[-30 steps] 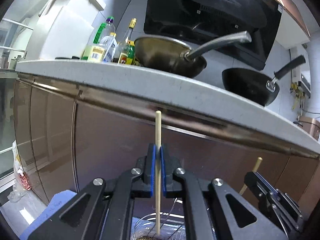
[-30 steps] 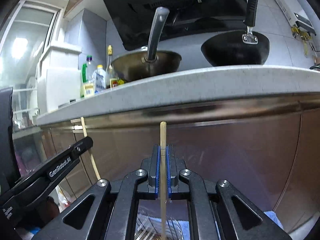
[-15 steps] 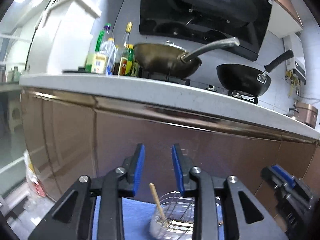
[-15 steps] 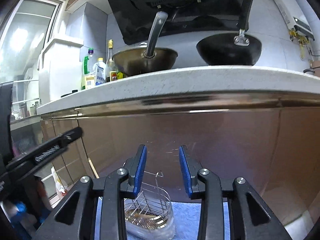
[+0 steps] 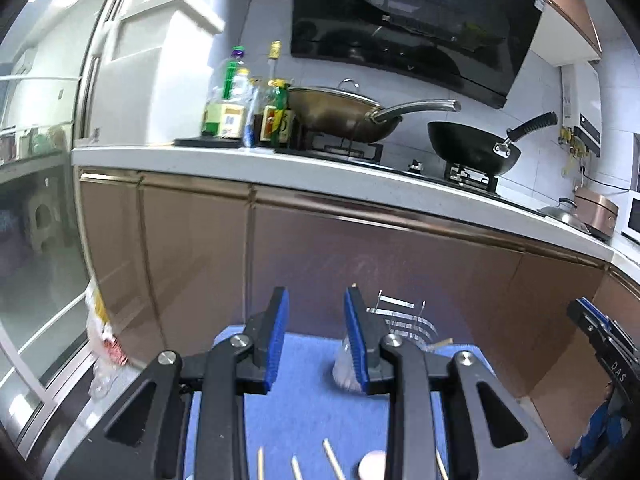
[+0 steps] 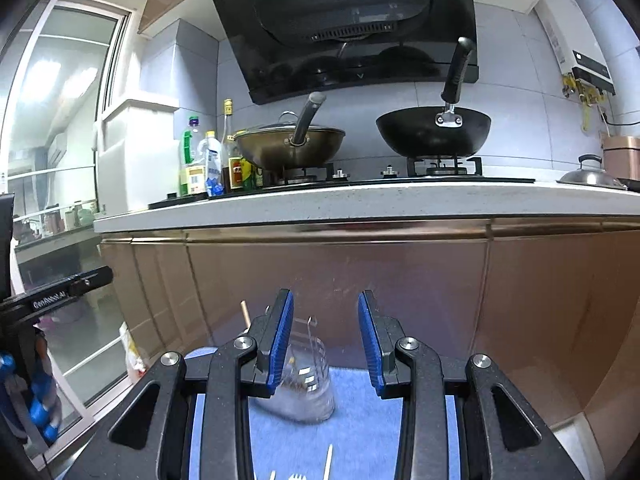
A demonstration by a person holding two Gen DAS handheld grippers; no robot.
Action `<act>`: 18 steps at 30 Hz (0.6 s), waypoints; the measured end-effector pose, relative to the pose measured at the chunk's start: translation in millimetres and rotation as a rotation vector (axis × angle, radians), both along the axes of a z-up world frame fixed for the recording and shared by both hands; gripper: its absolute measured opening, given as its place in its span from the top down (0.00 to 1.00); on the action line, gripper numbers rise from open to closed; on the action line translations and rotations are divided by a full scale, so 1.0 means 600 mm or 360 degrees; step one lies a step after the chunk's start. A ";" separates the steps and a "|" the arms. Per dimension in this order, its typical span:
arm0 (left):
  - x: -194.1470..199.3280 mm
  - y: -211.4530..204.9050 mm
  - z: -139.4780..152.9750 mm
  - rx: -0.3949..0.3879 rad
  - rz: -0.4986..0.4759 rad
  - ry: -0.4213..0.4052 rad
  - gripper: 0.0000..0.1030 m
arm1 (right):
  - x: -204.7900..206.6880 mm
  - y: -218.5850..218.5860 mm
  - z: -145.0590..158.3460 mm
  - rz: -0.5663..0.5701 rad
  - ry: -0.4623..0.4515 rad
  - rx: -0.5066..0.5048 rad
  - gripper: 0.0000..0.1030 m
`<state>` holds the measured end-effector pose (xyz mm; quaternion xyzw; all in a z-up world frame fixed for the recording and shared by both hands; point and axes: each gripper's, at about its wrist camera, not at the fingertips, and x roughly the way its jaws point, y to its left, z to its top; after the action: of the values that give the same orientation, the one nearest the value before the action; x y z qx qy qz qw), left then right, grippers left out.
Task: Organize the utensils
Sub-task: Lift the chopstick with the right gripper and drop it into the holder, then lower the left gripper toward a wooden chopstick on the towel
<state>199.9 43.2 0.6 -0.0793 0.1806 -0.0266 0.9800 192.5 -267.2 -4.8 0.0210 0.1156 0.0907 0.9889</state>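
Chopsticks (image 5: 333, 465), thin pale wooden sticks, light, stiff, roll-prone: pinch mid-shaft; left tool (image 5: 316, 338) and right tool (image 6: 325, 344) both spread, empty.

Brown cabinets (image 6: 360, 276), white countertop (image 6: 360, 200), black hood (image 6: 344, 20)

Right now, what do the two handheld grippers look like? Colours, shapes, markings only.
Both match: the left gripper and the right gripper each have black linkage arms with triangular cut-outs, silver round pivot screws, and two flat fingers faced with ribbed blue pads. Seen from the other's camera, each black body carries white lettering, too blurred to read reliably. No cables or sleeves are visible.
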 end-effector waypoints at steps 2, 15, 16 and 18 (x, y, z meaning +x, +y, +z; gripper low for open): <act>-0.025 0.014 0.001 -0.0011 0.0009 0.0032 0.73 | -0.022 0.001 0.003 0.0003 0.0009 -0.0008 0.67; -0.079 0.022 -0.079 -0.0140 -0.0197 0.0501 0.73 | -0.111 -0.003 -0.016 0.0086 0.0268 -0.0072 0.75; -0.074 0.017 -0.096 -0.0149 -0.0222 0.0573 0.73 | -0.103 -0.005 -0.026 0.0104 0.0323 -0.0070 0.77; -0.066 0.007 -0.122 -0.0174 -0.0267 0.0671 0.73 | -0.088 -0.007 -0.047 0.0117 0.0418 -0.0075 0.81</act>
<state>160.4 47.2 -72.6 -0.1208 0.3854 -0.1006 0.9092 139.5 -271.3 -32.9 0.0052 0.2467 0.1206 0.9615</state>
